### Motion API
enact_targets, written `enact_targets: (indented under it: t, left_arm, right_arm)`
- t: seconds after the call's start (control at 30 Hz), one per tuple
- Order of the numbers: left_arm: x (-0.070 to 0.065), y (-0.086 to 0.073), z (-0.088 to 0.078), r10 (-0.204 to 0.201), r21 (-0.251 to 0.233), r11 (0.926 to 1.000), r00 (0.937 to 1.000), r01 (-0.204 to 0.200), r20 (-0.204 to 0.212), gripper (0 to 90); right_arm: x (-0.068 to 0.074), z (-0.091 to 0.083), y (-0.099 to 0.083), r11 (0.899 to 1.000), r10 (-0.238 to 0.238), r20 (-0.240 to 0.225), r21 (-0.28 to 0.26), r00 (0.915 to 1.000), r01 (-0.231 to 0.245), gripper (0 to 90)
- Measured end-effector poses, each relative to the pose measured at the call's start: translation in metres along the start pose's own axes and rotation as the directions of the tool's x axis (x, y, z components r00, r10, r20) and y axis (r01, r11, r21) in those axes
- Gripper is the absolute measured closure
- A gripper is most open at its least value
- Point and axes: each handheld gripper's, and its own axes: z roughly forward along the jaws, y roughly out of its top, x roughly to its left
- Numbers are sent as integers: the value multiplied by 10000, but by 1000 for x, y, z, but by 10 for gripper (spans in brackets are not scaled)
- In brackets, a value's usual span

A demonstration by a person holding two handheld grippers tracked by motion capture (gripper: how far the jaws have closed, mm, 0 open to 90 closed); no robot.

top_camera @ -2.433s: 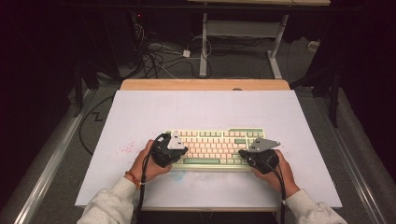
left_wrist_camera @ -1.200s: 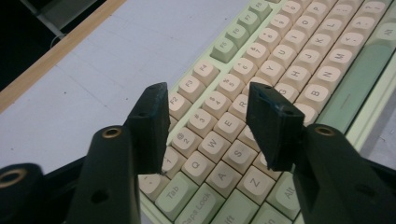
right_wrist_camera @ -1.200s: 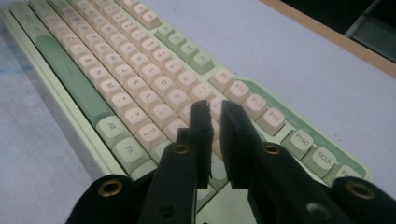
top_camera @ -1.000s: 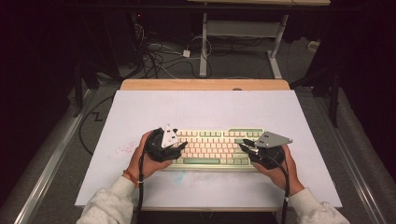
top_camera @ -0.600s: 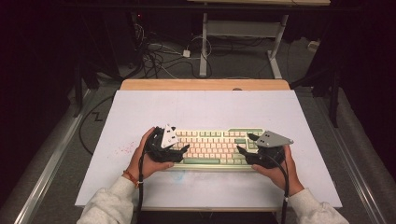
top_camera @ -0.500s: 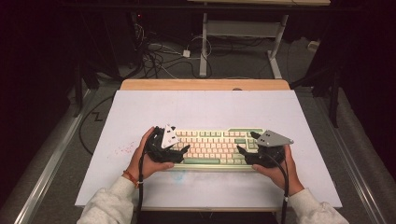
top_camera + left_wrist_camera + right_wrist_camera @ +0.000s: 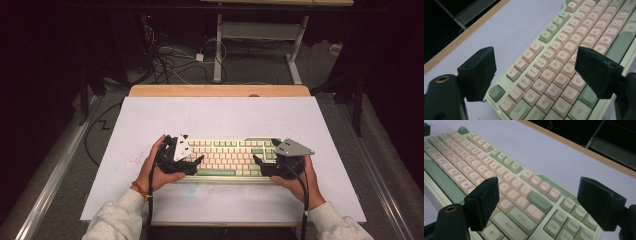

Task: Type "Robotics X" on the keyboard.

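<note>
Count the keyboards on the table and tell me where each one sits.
1. The keyboard lies flat near the front edge of the table, between the left gripper and the right gripper.

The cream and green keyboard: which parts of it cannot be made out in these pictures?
- High view: both ends of the cream and green keyboard lie under the left gripper and right gripper; key legends too small.
- Left gripper view: its right half is cut off by the frame edge.
- Right gripper view: keys behind the black jaws are hidden; bottom rows cut off.
</note>
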Motion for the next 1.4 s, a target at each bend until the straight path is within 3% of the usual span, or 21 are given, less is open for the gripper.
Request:
enact_targets:
  t: [0.33,0.67,1.2,1.4]
  left_arm:
    - [-1,0,-8,145,-249,9996,9998,-148,-144,176]
    - [-3,-4,-18,427,-151,9989,9984,-433,-374,176]
    - [-6,-10,-34,527,-270,9982,9981,-536,-321,184]
    - [-6,-16,-41,566,-240,9981,9977,-575,-377,184]
  right_arm:
    - [3,-8,3,9994,-168,246,-284,9996,175,201]
    - [4,-21,1,9987,-338,440,-365,9985,354,205]
    - [4,-43,-3,9977,-373,763,-531,9964,414,206]
    - [6,-48,-6,9968,-591,851,-491,9946,635,205]
